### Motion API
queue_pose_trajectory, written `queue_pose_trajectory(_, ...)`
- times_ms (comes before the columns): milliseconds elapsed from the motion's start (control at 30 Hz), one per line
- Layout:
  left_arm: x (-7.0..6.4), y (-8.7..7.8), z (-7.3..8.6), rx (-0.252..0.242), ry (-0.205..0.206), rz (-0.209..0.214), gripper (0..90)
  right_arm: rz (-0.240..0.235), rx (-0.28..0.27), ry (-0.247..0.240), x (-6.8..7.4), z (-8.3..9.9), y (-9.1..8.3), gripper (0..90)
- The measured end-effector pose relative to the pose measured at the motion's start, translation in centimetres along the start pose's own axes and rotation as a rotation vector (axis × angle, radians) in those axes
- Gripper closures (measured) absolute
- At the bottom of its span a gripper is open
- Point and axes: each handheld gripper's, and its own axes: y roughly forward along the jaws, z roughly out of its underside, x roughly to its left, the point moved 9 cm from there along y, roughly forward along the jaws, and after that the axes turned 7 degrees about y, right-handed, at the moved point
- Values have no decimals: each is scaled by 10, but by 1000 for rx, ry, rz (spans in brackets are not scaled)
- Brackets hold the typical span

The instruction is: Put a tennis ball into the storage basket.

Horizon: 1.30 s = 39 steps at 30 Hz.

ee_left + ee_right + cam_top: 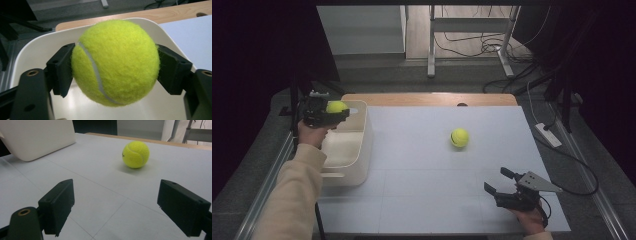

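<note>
Dropping the first ball into the bin

My left gripper (332,112) clamps a tennis ball (115,62) above the white bin (362,145); releasing comes next. My right gripper (502,182), jaws apart, faces the second ball (459,137) lying on the table (422,180).

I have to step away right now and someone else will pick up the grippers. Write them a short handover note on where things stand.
Left hand-held gripper: shut on a tennis ball, held above the white bin at the table's left edge.
Right hand-held gripper: open, empty, low over the table at the near right, aimed toward the second ball.
Second ball: lying loose mid-table, apart from both grippers.
Done: first ball picked up and brought over the bin.
Left: probably release it into the bin, then fetch the second ball and bin it too.
</note>
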Motion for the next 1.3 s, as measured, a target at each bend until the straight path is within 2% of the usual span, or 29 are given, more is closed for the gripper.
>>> queue_pose_trajectory(67,0,-3,-4,-24,-7,-14,151,1,-1,0,0,0,0,143)
queue_pose_trajectory(167,-5,-8,-8,-52,-4,2,128,1,-1,0,0,0,-1,143)
queue_pose_trajectory(333,-19,-19,-15,-116,11,64,123,2,-2,1,0,0,-1,143)
queue_pose_trajectory(533,-34,-25,-18,-155,28,137,120,-1,-2,3,0,-1,0,143)
queue_pose_trajectory(567,-34,-25,-18,-155,28,137,119,0,-3,4,0,-1,0,143)
queue_pose_trajectory(600,-40,-28,-19,-172,28,172,118,1,-3,5,0,-1,0,143)
queue_pose_trajectory(633,-40,-28,-19,-172,28,172,116,1,-3,5,0,-1,0,143)
queue_pose_trajectory(700,-52,-33,-19,-199,36,235,113,-1,-4,8,0,-1,0,143)
queue_pose_trajectory(733,-57,-35,-19,-203,45,247,106,-2,-3,7,1,-1,0,143)
queue_pose_trajectory(900,-81,-45,-20,-235,96,294,103,-10,-4,3,2,-2,3,143)
queue_pose_trajectory(933,-81,-45,-20,-235,96,294,103,-10,-4,3,2,-2,3,143)
queue_pose_trajectory(1000,-96,-51,-22,-254,127,327,102,-14,0,1,3,-2,4,143)
queue_pose_trajectory(1033,-96,-51,-22,-254,127,327,101,-14,0,1,3,-2,4,143)
queue_pose_trajectory(1100,-109,-52,-23,-262,145,353,100,-14,0,2,2,-2,5,143)
queue_pose_trajectory(1300,-125,-47,-23,-261,150,384,100,-14,-1,14,1,-3,6,143)
